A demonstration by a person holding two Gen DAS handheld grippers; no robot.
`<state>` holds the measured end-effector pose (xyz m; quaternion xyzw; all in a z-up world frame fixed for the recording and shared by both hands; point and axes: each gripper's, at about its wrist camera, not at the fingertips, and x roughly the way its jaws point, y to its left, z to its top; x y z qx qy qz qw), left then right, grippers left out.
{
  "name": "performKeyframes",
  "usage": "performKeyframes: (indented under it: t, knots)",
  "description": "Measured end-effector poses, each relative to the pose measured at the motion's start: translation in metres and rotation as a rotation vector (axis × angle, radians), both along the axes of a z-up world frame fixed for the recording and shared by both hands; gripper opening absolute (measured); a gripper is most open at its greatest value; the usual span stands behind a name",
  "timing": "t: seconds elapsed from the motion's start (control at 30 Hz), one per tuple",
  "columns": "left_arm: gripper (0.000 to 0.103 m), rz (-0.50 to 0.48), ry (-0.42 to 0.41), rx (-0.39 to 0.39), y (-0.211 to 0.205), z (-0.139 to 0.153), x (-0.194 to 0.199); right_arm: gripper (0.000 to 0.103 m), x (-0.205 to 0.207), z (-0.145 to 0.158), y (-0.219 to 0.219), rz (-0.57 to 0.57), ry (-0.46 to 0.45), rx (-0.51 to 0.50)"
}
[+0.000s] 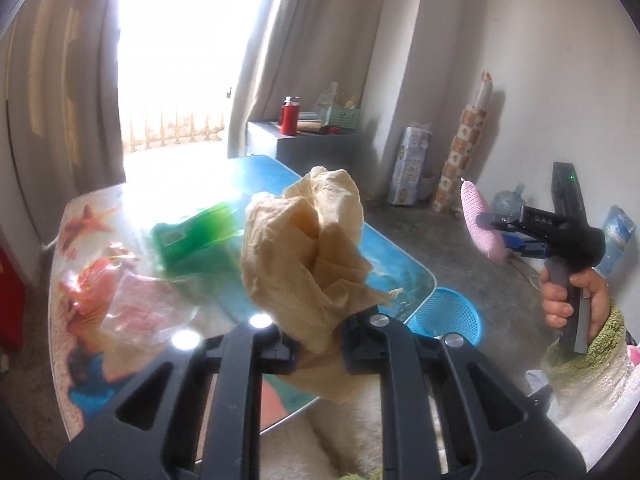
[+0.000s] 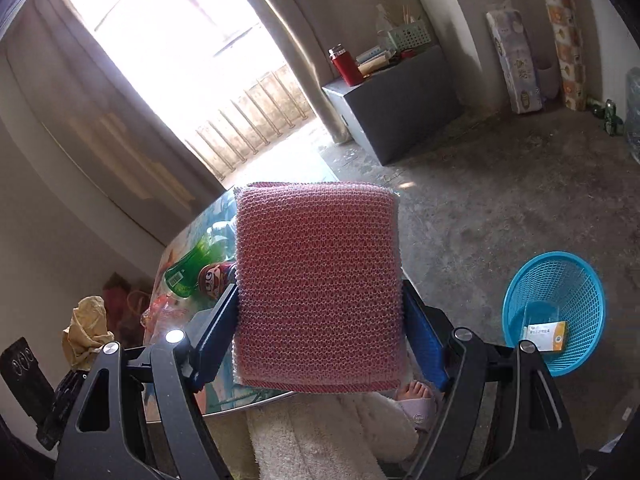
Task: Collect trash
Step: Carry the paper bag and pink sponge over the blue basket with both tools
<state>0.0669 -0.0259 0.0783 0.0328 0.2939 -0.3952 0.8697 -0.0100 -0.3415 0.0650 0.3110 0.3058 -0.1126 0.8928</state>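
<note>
My left gripper point(image 1: 318, 346) is shut on a crumpled beige paper wad point(image 1: 308, 256), held up above the low table point(image 1: 416, 276). My right gripper point(image 2: 320, 340) is shut on a wide pink knitted pad point(image 2: 318, 284), its blue pads point(image 2: 218, 336) pressed on both sides. In the left wrist view the right gripper point(image 1: 486, 222) shows at the right, held by a hand point(image 1: 560, 300), with the pink pad point(image 1: 478, 220) in it. The beige wad point(image 2: 86, 332) shows low left in the right wrist view. A blue mesh bin point(image 2: 556, 312) stands on the floor to the right, with a small box point(image 2: 548, 334) inside.
On the table lie a green bottle point(image 1: 196, 236), clear and orange plastic wrappers point(image 1: 132, 304) and a red snack can point(image 2: 214, 280). A grey cabinet point(image 2: 396, 108) with a red flask point(image 2: 346, 66) stands by the curtain. A person's foot point(image 2: 416, 400) is beneath the pink pad.
</note>
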Motion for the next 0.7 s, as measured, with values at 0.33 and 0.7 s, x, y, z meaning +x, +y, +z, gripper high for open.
performKeyframes:
  t: [0.33, 0.7]
  knots:
    - [0.014, -0.464, 0.174, -0.003, -0.2, -0.025, -0.022, 0.076, -0.146, -0.076, -0.095, -0.404, 0.094, 0.11]
    - [0.014, -0.537, 0.51, 0.279, -0.416, -0.207, -0.042, 0.076, -0.139, -0.215, -0.183, -0.46, 0.216, 0.409]
